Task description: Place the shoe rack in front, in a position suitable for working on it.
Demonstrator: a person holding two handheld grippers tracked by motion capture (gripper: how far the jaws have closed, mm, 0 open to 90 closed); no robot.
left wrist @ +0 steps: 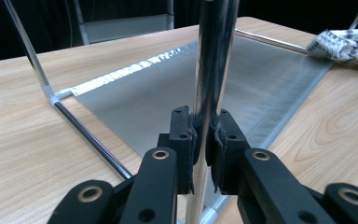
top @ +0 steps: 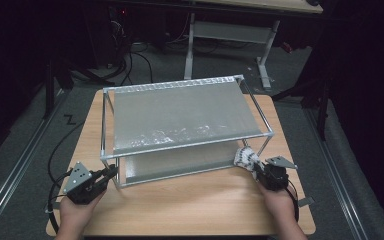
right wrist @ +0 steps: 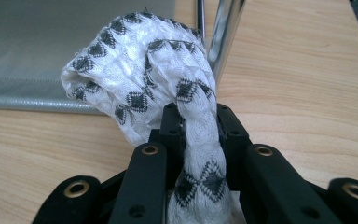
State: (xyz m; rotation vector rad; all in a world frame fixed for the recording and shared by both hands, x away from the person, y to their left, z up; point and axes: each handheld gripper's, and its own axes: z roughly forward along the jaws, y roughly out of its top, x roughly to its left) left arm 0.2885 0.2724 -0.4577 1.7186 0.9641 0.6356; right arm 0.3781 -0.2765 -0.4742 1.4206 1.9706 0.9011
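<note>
1. Left gripper [left wrist: 200, 149] – jaws pressed onto the chrome upright post [left wrist: 212, 70] at the near left corner of the rack [top: 180, 145]; the post stands vertical between the pads.
2. Right gripper [right wrist: 199, 135] – jaws pinching a white cloth with black diamond pattern [right wrist: 140, 74]; the cloth bunches up beyond the jaws and hangs down through them.
3. The cloth sits at the rack's near right corner, just beside the right front post [right wrist: 223, 37], over the wooden table [top: 190, 205].
4. Rack: two grey mesh shelves, the upper shelf [top: 180, 115] above the lower shelf [left wrist: 168, 93], which lies low over the table.
</note>
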